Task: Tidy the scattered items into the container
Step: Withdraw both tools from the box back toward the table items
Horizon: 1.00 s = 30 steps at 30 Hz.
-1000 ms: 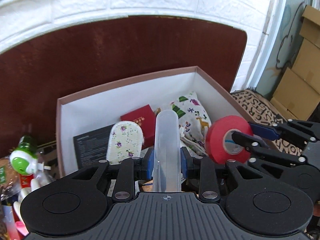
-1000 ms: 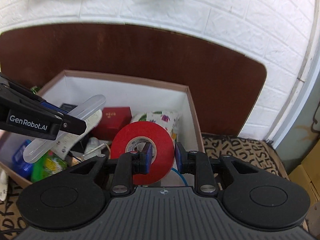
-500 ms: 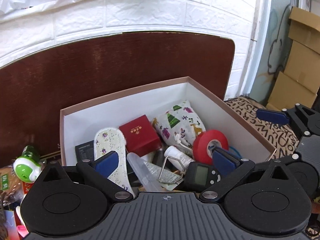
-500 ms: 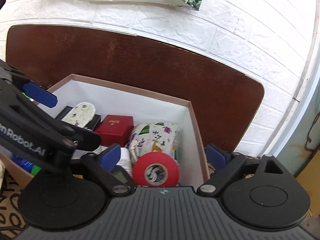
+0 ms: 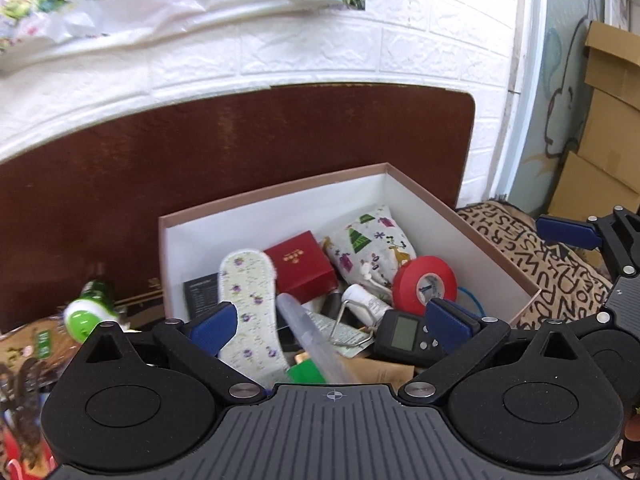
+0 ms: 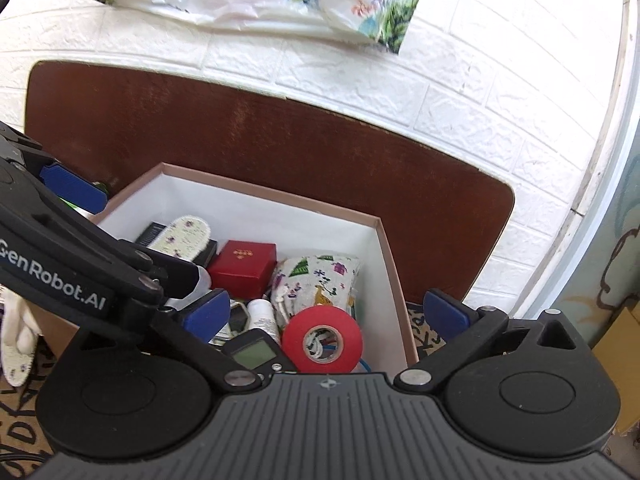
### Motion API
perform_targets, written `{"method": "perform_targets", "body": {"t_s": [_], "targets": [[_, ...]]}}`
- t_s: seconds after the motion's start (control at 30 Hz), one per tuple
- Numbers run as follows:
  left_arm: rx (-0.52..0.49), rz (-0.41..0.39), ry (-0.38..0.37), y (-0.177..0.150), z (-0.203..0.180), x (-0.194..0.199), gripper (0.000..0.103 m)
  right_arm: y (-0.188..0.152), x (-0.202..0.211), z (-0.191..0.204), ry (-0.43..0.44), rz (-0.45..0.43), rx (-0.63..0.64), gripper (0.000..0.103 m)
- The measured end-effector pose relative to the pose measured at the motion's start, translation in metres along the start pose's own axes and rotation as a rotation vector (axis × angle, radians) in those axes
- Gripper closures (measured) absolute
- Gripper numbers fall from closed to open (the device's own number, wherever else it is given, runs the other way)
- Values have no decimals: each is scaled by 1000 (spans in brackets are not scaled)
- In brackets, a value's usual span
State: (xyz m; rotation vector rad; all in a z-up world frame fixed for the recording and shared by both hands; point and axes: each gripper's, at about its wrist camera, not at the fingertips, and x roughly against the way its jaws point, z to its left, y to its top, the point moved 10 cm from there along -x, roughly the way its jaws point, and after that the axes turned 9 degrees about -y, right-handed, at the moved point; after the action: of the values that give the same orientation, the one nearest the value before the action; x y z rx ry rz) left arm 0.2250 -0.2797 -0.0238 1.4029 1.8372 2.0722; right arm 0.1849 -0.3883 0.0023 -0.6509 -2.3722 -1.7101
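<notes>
The pink-rimmed white box (image 5: 272,194) holds the red tape roll (image 5: 424,286), a clear plastic tube (image 5: 308,336), a floral insole (image 5: 250,304), a red gift box (image 5: 300,266) and a Christmas-print pouch (image 5: 368,248). My left gripper (image 5: 332,320) hangs open over the box's near side, with nothing between its fingers. The tube lies loose below it. In the right wrist view my right gripper (image 6: 326,314) is opening wide above the tape roll (image 6: 322,338), which rests in the box (image 6: 260,190) free of the pads. The left gripper's arm (image 6: 52,264) crosses the left of that view.
A black digital device (image 5: 404,338) and a white bottle (image 5: 364,300) also lie in the box. A green-and-white toy (image 5: 86,312) and snack packets sit left of the box. Another insole (image 6: 16,360) lies outside it. A brown headboard (image 5: 240,152) stands behind, a letter-print cloth (image 5: 560,276) to the right.
Both grippers have opened. The clear tube left the left gripper and the red tape left the right; both now lie in the box. Both grippers drew back and slightly up.
</notes>
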Motion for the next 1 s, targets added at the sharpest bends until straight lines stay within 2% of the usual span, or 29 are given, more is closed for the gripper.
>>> {"method": "perform_targets", "body": {"t_s": [0.2,0.4,0.7,0.87,1.0], "targets": [[-8,-14,89,-15,1,37,0,5,36,13,11,-51,7,0],[61,-31,132,-41,13,72,0,-1,63,35,79,-49,-46,0],[152,-23,216,-89,46,120,0,-13,96,88,185,-26,-106,0],[180,-9,281,-111,67,140,0,-16,105,122,236,-7,-80,0],[209,0,304,-126,80,151,0,-17,112,145,259,-2,-55,0]]}}
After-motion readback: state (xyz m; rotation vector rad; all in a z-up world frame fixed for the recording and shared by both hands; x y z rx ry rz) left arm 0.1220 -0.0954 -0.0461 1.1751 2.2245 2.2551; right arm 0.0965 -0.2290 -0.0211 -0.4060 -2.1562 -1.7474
